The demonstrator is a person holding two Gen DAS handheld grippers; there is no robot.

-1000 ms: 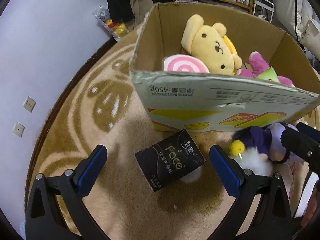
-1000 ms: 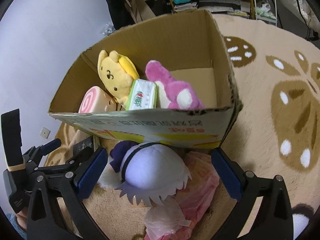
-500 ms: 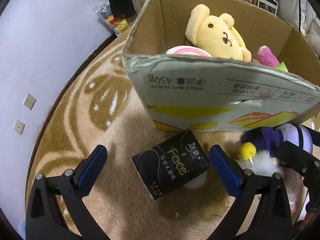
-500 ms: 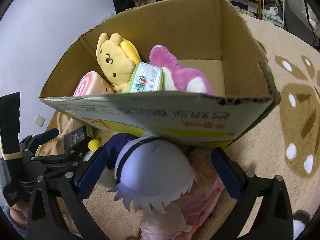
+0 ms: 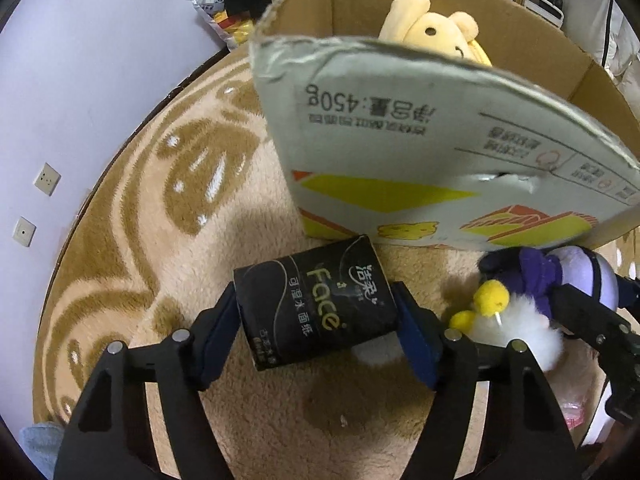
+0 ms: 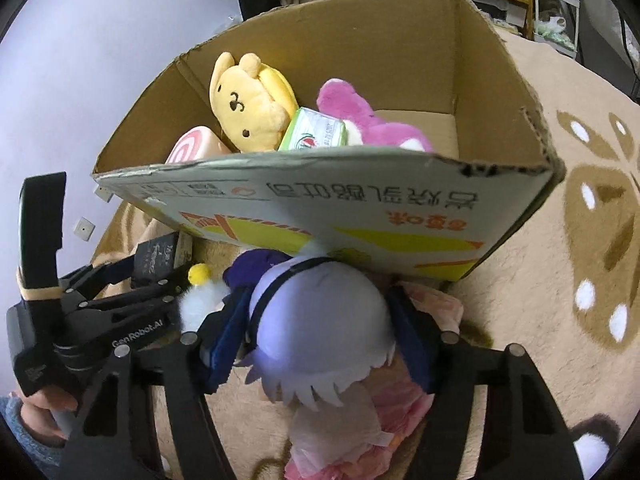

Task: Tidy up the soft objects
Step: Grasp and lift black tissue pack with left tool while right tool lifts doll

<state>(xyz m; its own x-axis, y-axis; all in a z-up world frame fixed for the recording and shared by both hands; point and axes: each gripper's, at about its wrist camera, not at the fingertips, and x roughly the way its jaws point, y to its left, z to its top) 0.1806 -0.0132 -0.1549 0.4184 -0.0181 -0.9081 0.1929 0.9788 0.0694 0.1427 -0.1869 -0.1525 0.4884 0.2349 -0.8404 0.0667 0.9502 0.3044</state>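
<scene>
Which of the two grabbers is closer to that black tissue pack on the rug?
Left. The left gripper is clamped on the black tissue pack; the right gripper is off to its right, closed around the purple plush doll.

A: What does the left gripper hold?
B: A black tissue pack, blue pads pressed on both ends, over the rug
A: And nearby?
B: The box just behind, a yellow plush inside. To the right, a purple plush with the right gripper on it
</scene>
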